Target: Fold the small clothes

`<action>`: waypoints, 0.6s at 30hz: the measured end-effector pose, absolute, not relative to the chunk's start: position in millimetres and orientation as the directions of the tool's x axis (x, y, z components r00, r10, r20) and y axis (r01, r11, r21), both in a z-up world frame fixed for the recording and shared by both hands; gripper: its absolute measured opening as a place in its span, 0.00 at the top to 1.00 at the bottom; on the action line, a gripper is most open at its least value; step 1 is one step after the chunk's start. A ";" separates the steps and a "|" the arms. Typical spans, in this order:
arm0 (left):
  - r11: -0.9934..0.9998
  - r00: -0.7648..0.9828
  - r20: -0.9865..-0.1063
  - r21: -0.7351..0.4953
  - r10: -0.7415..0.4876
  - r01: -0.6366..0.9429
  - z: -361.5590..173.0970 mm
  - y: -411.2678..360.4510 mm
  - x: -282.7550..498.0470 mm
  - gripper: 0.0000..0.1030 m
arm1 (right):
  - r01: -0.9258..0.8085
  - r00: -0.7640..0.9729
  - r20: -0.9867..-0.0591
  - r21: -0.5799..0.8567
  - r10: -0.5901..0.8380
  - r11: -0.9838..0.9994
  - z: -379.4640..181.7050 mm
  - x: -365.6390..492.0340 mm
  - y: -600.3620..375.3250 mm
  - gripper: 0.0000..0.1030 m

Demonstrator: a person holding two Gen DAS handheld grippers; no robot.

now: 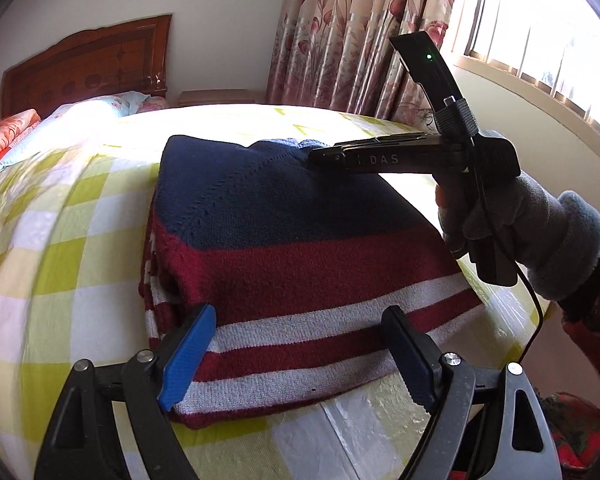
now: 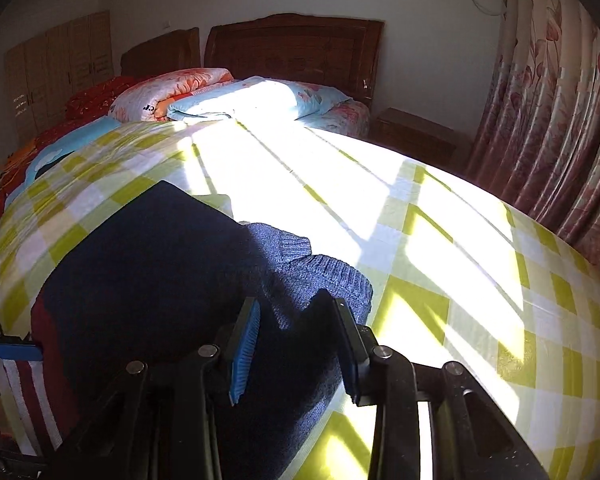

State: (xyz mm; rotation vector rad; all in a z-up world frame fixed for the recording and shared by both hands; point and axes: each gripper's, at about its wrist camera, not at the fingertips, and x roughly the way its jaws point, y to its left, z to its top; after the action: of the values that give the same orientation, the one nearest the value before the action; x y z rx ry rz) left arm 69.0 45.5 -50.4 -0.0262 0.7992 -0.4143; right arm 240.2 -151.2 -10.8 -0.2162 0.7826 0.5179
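Your left tool (image 1: 296, 356) is sitting wide open over the sweater (image 1: 284, 236), pads straddling the striped hem at 6 o'clock, gripping nothing. Your right tool (image 2: 296, 344) is standing partly open over the navy ribbed edge (image 2: 332, 276); knit is lying between the pads, but I can't tell whether they're pinching it.

The sweater is lying folded flat on the bed (image 1: 60, 240), navy end at 12 o'clock.

Risks: the thick knit is likely slipping if you're only catching the top layer, and a one-sided pull is skewing the fold. Sun glare is washing out the checked cover; the curtain (image 2: 548, 120) is hanging at 2 o'clock, the headboard (image 2: 296, 48) at 12.
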 end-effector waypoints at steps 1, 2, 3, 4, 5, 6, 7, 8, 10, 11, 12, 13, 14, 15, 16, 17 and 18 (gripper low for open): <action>0.919 0.620 -0.691 -0.178 -0.372 0.352 -49.9 45.9 68.4 0.00 | -0.507 0.594 -0.710 0.035 0.378 0.862 -9.3 240.5 -155.2 0.64; 0.918 0.619 -0.691 -0.179 -0.373 0.353 -49.4 46.4 67.7 0.00 | -0.491 0.600 -0.704 0.052 0.381 0.869 -6.6 238.1 -158.5 0.64; 0.918 0.618 -0.692 -0.179 -0.373 0.353 -49.5 46.5 67.1 0.00 | -0.477 0.611 -0.694 0.061 0.381 0.877 -3.2 233.5 -161.2 0.64; 0.919 0.618 -0.693 -0.178 -0.372 0.353 -49.2 46.4 66.4 0.00 | -0.467 0.621 -0.683 0.071 0.384 0.882 0.9 226.1 -164.5 0.64; 0.919 0.619 -0.692 -0.175 -0.371 0.354 -48.6 46.1 65.3 0.00 | -0.465 0.626 -0.669 0.092 0.401 0.881 5.0 217.1 -168.2 0.64; 0.918 0.620 -0.690 -0.176 -0.373 0.356 -47.9 46.0 63.5 0.00 | -0.474 0.624 -0.653 0.120 0.429 0.872 9.3 205.6 -172.0 0.64; 0.917 0.623 -0.687 -0.176 -0.375 0.358 -47.7 45.1 61.3 0.00 | -0.491 0.623 -0.635 0.135 0.456 0.860 13.9 191.2 -176.5 0.64; 0.917 0.629 -0.681 -0.172 -0.374 0.360 -47.3 43.5 58.5 0.00 | -0.506 0.626 -0.624 0.132 0.468 0.852 16.8 176.0 -179.8 0.64; 0.922 0.652 -0.668 -0.148 -0.360 0.358 -45.9 39.3 51.9 0.00 | -0.526 0.634 -0.616 0.100 0.468 0.845 19.5 142.8 -186.9 0.63; 0.925 0.663 -0.663 -0.129 -0.349 0.357 -45.4 36.6 48.9 0.00 | -0.533 0.636 -0.614 0.089 0.468 0.841 18.8 127.3 -190.7 0.63; 0.928 0.670 -0.663 -0.106 -0.334 0.358 -45.2 32.0 47.1 0.00 | -0.538 0.636 -0.613 0.085 0.469 0.839 18.1 109.1 -195.8 0.63; 0.930 0.672 -0.668 -0.086 -0.319 0.356 -45.8 28.9 45.7 0.00 | -0.536 0.634 -0.614 0.088 0.469 0.840 16.4 93.4 -201.2 0.63; 0.935 0.675 -0.674 -0.068 -0.301 0.349 -46.3 26.1 44.7 0.00 | -0.534 0.632 -0.614 0.097 0.473 0.840 14.6 77.6 -207.4 0.63; 0.939 0.683 -0.674 -0.050 -0.282 0.339 -45.9 23.9 43.8 0.00 | -0.532 0.632 -0.608 0.111 0.481 0.839 12.7 62.6 -213.6 0.63; 0.941 0.692 -0.667 -0.043 -0.276 0.335 -45.3 23.4 42.8 0.00 | -0.533 0.631 -0.602 0.122 0.489 0.837 10.8 49.6 -218.1 0.62; 0.942 0.702 -0.657 -0.041 -0.276 0.332 -43.7 23.8 42.0 0.00 | -0.533 0.632 -0.598 0.125 0.493 0.836 8.9 38.5 -221.6 0.62; 0.944 0.712 -0.647 -0.036 -0.272 0.329 -41.5 23.4 39.7 0.00 | -0.530 0.637 -0.596 0.122 0.489 0.839 7.9 29.5 -225.3 0.62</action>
State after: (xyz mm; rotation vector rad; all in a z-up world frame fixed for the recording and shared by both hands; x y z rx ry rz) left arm 39.7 23.4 -41.5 0.0839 0.7039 -0.3336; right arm 29.5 -225.3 7.9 -0.0666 0.6601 0.5823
